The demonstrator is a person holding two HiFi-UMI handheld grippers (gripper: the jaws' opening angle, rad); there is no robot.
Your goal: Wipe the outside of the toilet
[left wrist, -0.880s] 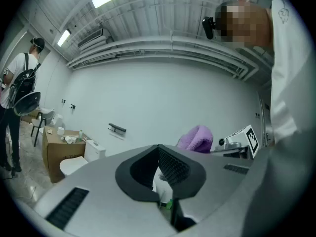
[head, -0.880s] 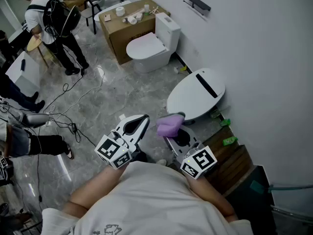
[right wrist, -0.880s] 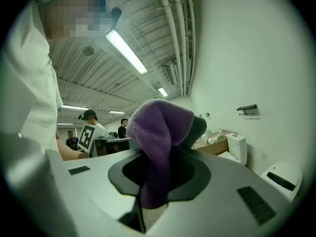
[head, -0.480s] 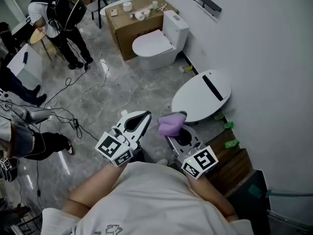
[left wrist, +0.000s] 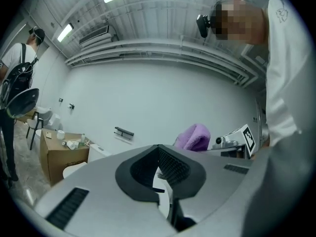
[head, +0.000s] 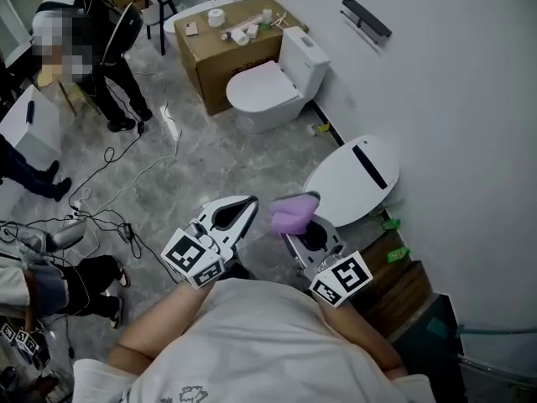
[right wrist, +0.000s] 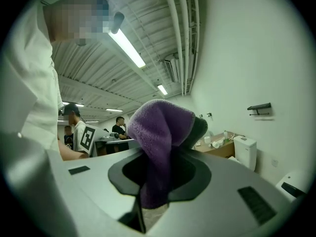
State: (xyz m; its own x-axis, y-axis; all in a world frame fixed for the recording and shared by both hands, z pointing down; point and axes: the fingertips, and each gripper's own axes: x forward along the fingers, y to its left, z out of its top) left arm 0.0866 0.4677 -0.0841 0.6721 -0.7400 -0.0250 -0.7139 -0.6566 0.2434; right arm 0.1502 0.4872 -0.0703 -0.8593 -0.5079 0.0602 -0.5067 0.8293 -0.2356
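A white toilet point(head: 267, 86) with its tank point(head: 302, 55) against the wall stands far ahead across the grey floor. Both grippers are held close to my chest, well short of it. My right gripper point(head: 295, 218) is shut on a purple cloth point(head: 290, 211), which bulges out above the jaws point(right wrist: 160, 132). My left gripper point(head: 248, 203) is beside it on the left, shut and holding nothing point(left wrist: 160, 169). The left gripper view also shows the purple cloth point(left wrist: 193, 136) and the toilet point(left wrist: 76, 168) far off.
A white oval lid point(head: 352, 179) leans on the wall just ahead on the right. A cardboard box point(head: 220, 47) with rolls on top stands behind the toilet. Cables point(head: 109, 196) trail over the floor at left, where people stand. A wooden crate point(head: 396, 277) sits at right.
The head view has shifted slightly, so the toilet and the oval lid sit a little further right. Both grippers keep their pose, with the cloth still held.
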